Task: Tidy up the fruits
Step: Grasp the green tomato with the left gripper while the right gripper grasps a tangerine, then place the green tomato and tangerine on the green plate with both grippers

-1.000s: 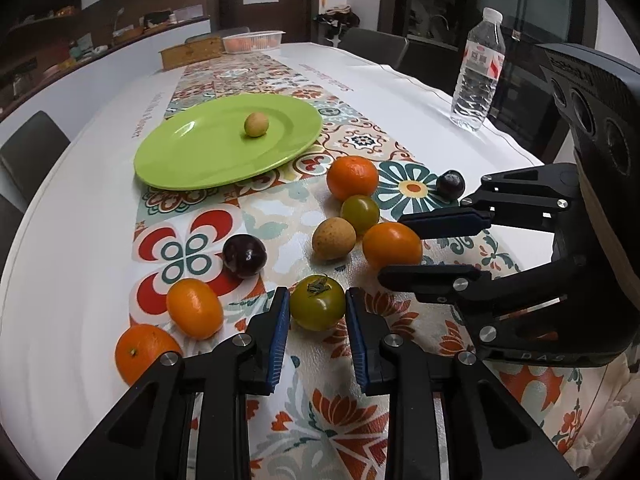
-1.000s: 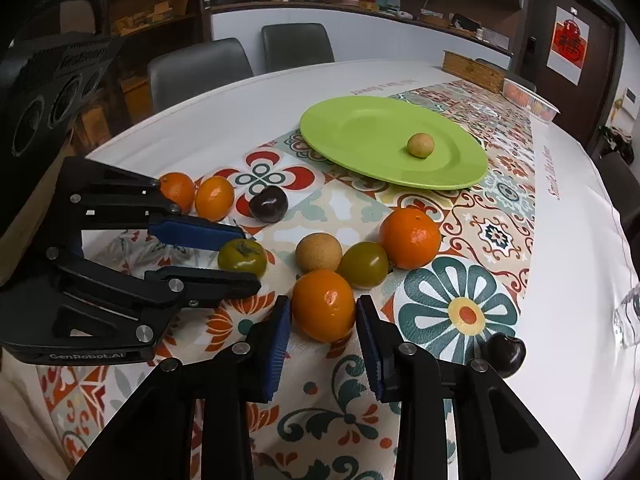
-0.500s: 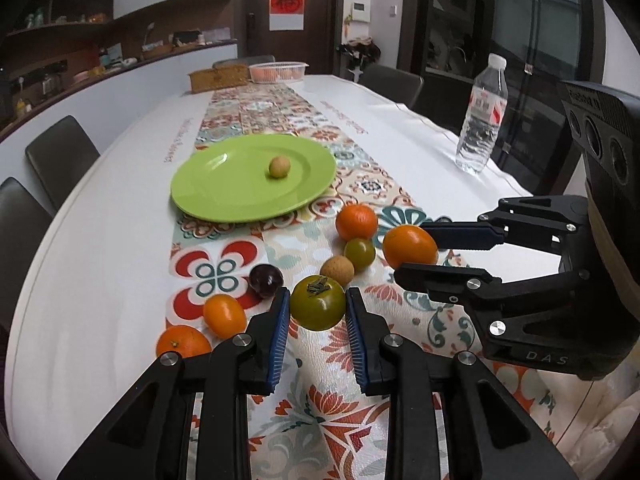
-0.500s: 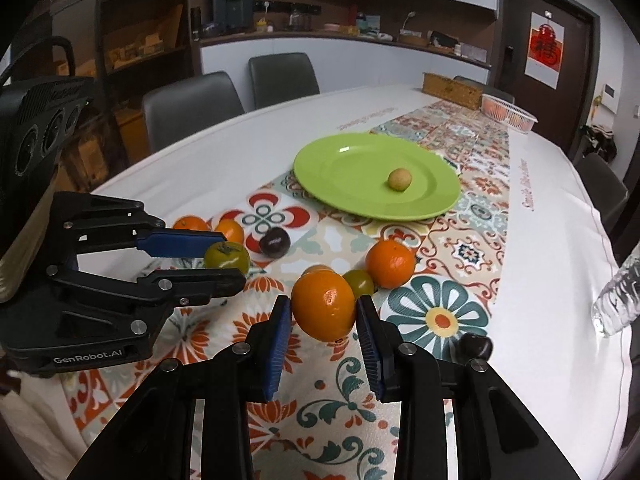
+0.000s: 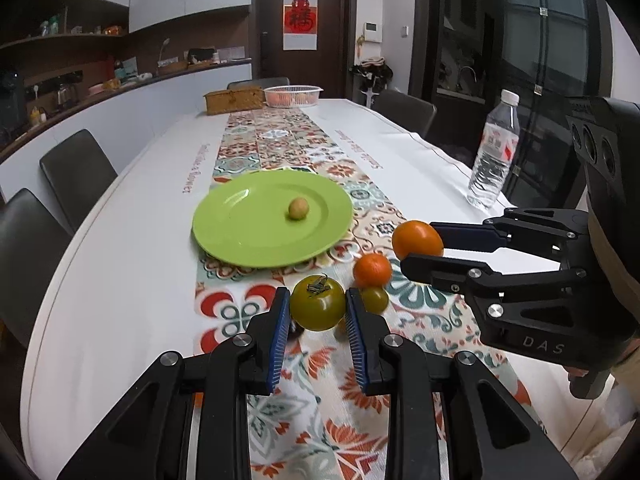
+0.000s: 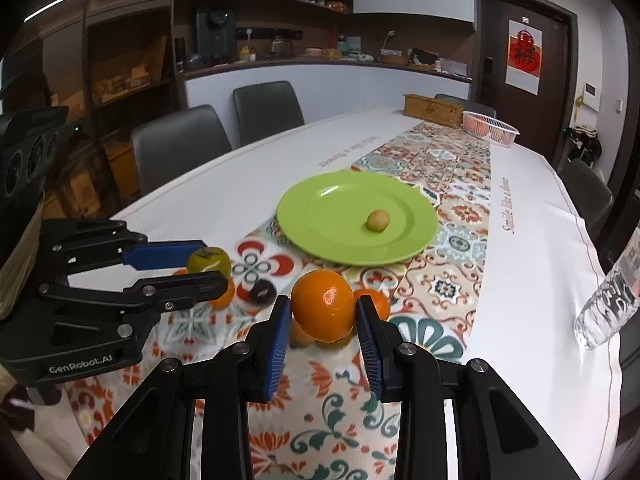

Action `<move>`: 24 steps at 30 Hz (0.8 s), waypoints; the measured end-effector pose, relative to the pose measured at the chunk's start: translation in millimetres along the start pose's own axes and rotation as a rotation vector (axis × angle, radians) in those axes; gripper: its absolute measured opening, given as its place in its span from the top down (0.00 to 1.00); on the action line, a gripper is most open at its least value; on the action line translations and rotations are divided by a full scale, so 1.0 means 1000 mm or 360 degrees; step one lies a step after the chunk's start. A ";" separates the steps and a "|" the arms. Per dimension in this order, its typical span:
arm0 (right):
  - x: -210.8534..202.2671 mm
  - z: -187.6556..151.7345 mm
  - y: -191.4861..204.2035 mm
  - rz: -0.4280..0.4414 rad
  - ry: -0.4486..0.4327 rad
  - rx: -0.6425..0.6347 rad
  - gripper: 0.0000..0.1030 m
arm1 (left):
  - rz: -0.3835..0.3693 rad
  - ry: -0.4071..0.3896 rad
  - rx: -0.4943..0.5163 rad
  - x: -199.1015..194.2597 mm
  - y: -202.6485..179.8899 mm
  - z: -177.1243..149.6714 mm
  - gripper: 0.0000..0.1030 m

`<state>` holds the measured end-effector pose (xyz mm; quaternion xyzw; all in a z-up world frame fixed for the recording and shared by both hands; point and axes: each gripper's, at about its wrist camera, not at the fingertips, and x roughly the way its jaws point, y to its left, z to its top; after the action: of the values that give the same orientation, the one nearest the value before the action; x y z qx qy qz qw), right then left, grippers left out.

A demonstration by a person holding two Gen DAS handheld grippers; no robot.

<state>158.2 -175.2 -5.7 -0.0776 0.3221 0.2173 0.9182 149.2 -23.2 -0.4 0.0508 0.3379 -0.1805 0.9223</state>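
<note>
Patterned runner on a white dining table, and both grippers are lifted off it with the green plate straight ahead: left gripper pinching a green tomato, right gripper clamped on an orange, neither obviously nearer.

Long surface under white cloth, patterned tile runner down the middle. Grey chairs along both sides. Dark door with red paper hanging at far end. Counter and open shelves with clutter along one wall. Dark glass wall opposite.
</note>
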 end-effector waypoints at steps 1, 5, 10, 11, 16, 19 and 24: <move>0.001 0.004 -0.002 0.0001 -0.0007 0.0013 0.67 | 0.0003 -0.0005 -0.0006 0.001 0.002 0.003 0.73; 0.009 0.018 -0.008 -0.0002 -0.0028 0.0044 0.67 | 0.0015 -0.0019 -0.0021 0.007 0.009 0.014 0.73; 0.020 0.036 -0.014 -0.0002 -0.0035 0.0046 0.67 | 0.0017 -0.0032 -0.0042 0.015 0.020 0.031 0.73; 0.023 0.039 -0.015 -0.0001 -0.0034 0.0045 0.67 | 0.0016 -0.0032 -0.0047 0.017 0.022 0.033 0.73; 0.038 0.054 -0.020 -0.0010 -0.0015 0.0038 0.67 | 0.0008 -0.0014 -0.0064 0.031 0.035 0.049 0.73; 0.049 0.063 -0.024 -0.0003 0.0015 0.0045 0.67 | 0.0010 0.0014 -0.0054 0.043 0.042 0.058 0.73; 0.070 0.072 -0.031 0.0043 0.0097 0.0079 0.67 | 0.0018 0.0080 -0.0049 0.066 0.054 0.069 0.73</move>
<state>261.5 -158.2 6.4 -0.0569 0.3562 0.2192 0.9065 257.4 -8.1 8.3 0.0430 0.3634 -0.1687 0.9152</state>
